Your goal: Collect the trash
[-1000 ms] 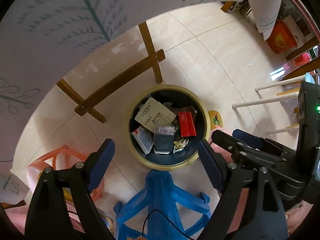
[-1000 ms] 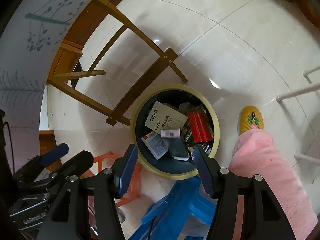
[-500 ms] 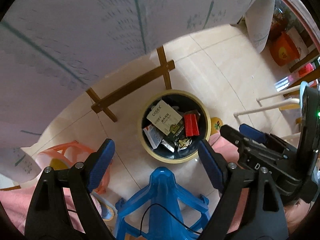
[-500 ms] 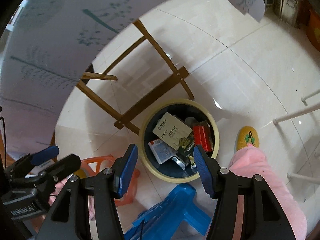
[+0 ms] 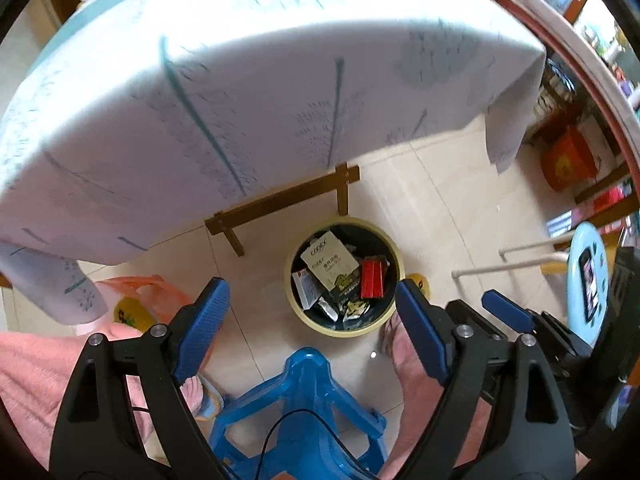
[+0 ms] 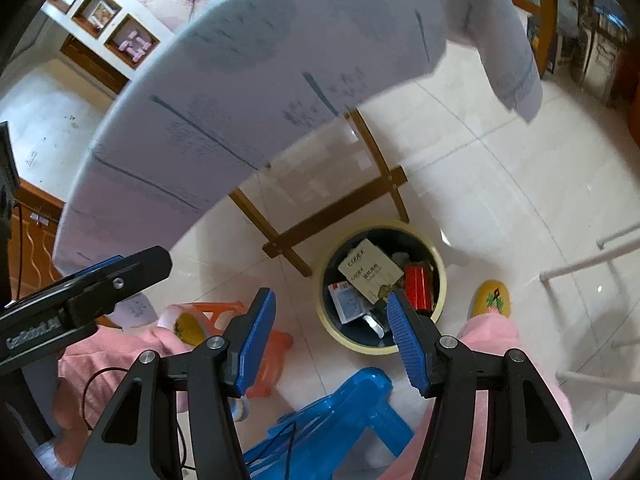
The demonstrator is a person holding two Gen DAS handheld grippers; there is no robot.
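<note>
The word "CODEX" stands in dark letters on a pale card (image 5: pixel 329 261) lying on top of the litter inside the round yellow-rimmed bin (image 5: pixel 394 249); it shows twice on that card (image 6: pixel 370 270) in the right wrist view, with smaller print below it too fine to read. Left of the bin in that view, white lettering on the black arm of the other hand-held gripper (image 6: pixel 34 332) begins "GenRobot"; the rest is blurred.
</note>
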